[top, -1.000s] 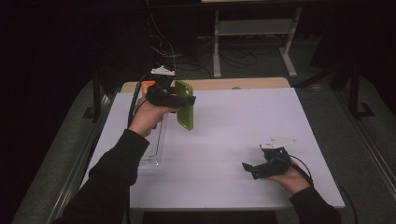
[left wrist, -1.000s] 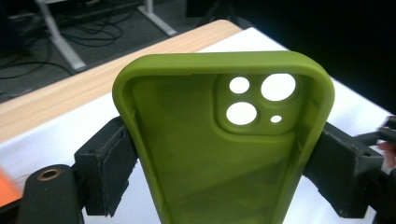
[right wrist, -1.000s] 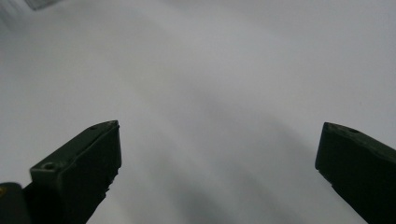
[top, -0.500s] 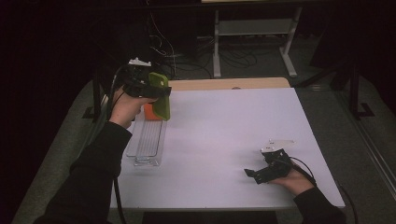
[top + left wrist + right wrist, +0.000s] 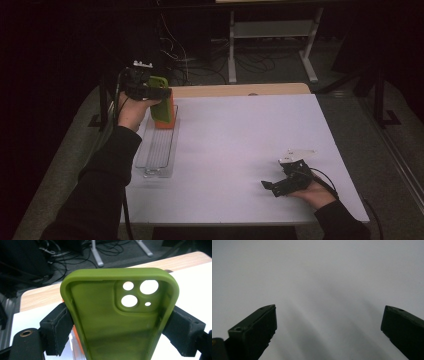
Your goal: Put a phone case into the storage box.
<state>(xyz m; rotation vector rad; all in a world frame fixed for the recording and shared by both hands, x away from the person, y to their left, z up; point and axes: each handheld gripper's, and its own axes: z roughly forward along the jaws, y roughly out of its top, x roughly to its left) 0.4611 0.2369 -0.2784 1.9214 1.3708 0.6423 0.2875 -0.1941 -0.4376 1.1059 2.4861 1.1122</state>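
Note:
My left gripper is shut on an olive green phone case, held above the far end of a clear slotted rack at the table's left. An orange case stands in the rack just behind the green one. In the left gripper view the green phone case shows its inside and camera cut-outs, clamped by its sides between the two pads. My right gripper rests low near the table's front right, jaws wide open on bare white surface. In the right gripper view the right gripper has nothing between its fingers.
The white table top has a wooden strip along its far edge. Beyond it stand a metal shelf frame and loose cables on the floor. The surroundings are dark.
My left gripper carried the green case from mid-table leftward and farther back to over the rack's far end, next to the orange case. The right gripper barely shifted.

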